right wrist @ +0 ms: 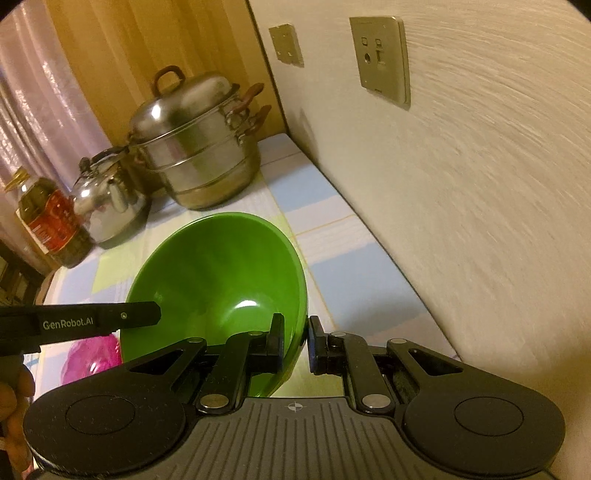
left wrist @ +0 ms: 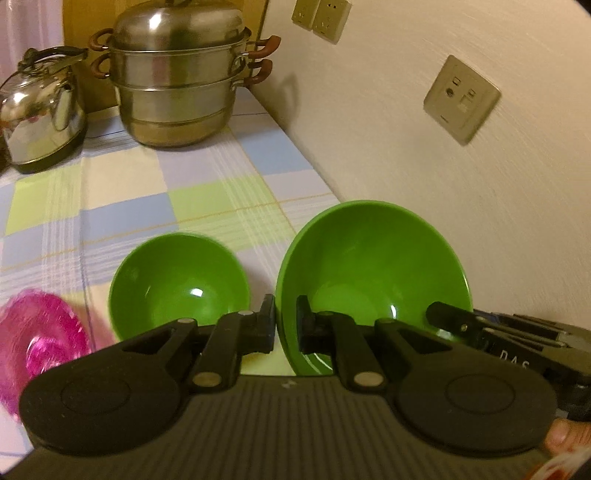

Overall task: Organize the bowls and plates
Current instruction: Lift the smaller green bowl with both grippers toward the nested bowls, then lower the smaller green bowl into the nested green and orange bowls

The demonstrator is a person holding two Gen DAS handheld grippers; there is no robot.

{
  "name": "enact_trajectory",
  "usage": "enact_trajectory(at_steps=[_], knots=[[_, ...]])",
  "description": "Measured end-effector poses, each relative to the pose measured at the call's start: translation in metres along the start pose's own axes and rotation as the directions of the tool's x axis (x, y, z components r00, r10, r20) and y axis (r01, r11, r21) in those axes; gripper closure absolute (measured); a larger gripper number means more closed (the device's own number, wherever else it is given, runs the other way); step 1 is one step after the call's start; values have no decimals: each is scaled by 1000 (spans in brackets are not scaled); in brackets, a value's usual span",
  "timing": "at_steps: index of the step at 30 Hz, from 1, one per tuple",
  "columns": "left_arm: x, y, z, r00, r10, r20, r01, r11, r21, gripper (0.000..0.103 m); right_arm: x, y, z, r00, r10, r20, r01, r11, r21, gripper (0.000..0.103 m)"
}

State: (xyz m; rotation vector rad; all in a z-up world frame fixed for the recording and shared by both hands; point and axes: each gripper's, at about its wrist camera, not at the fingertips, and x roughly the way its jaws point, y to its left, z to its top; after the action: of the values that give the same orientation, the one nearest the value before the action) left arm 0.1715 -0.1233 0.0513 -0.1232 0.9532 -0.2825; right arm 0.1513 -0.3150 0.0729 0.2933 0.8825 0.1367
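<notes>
Surface: a counter covered by a checked cloth [left wrist: 207, 177] in pale blue, green and cream squares, running along a cream textured wall [left wrist: 461, 192] on the right. Wall plates: a socket panel [left wrist: 461, 99] at mid height, and a pair of outlets [left wrist: 320, 14] further back. Back corner of the counter holds a tiered steel steamer pot [left wrist: 176, 79] with brown handles and a domed lid. A steel kettle [left wrist: 40, 110] stands just left of it. In the right wrist view a bottle of oil [right wrist: 51, 221] with a red label stands left of the kettle, before a pale curtain [right wrist: 40, 103] and a wooden panel.

Task items: a large green bowl [left wrist: 373, 273] is lifted and tilted, its opening facing the cameras, near the wall side of the counter. A smaller green bowl [left wrist: 177, 280] sits upright on the cloth, just left of the large one. A pink translucent dish [left wrist: 40, 332], blurred, lies at the lower left.

Tongs: left gripper [left wrist: 286, 325] is clamped on the left rim of the large bowl, one finger inside, one outside. Right gripper [right wrist: 297, 343] is pinched on the opposite rim in the same way. Both are nearly closed, only the bowl wall between the pads.
</notes>
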Motion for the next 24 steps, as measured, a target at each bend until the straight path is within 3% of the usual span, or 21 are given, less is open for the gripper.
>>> enact_trajectory(at_steps=[12,24], knots=[[-41,20,-55,999,20,25,-19,998,-57,94,-24,27,-52,999,39,-7,-39,998,-45,91],[-69,58,-101,998,63,29,-59,990,-128,94,-22,64,-86,994,89,-57,-95,989,-115,91]])
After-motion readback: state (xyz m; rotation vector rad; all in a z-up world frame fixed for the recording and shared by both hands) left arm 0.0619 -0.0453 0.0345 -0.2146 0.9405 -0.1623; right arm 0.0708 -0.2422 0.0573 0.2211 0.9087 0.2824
